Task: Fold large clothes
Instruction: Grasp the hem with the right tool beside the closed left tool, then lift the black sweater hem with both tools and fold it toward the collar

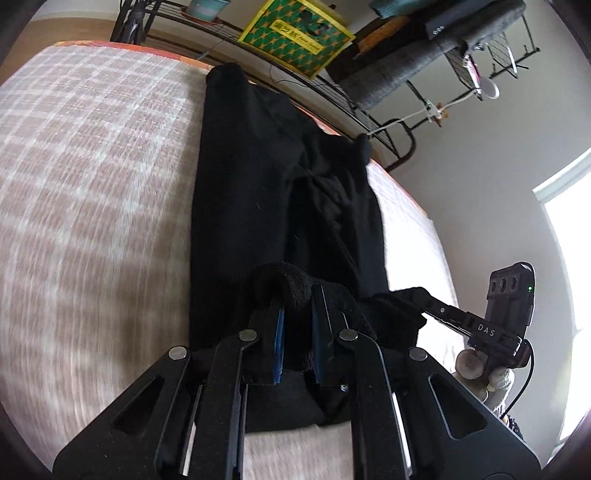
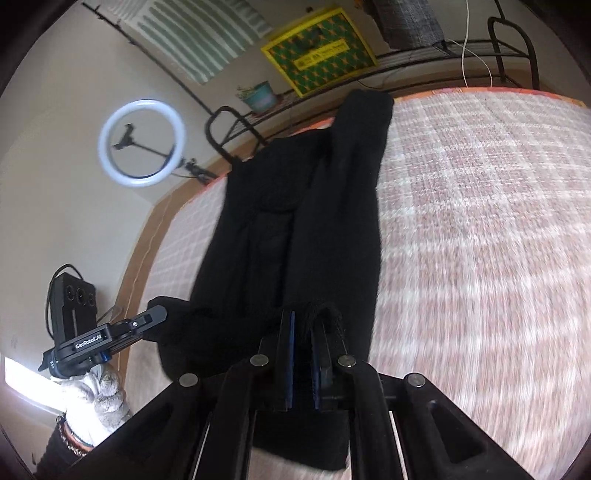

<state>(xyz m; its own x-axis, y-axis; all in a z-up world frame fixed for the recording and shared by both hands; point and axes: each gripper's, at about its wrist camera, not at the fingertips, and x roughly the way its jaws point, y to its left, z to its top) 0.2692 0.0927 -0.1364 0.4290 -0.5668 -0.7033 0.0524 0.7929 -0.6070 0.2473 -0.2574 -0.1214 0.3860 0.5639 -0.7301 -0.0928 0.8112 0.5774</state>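
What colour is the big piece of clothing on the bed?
Plain black. The garment shows best in the right wrist view, lying on the pink-and-white checked bed cover.

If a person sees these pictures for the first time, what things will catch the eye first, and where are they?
First comes the long black garment, stretched down the middle of the pink checked bed cover. Both grippers are shut on its near edge: the left gripper in its own view, the right gripper in its own. Behind the bed, a yellow-and-green box sits on a metal rack, and a white ring light glows against the wall in the right wrist view.
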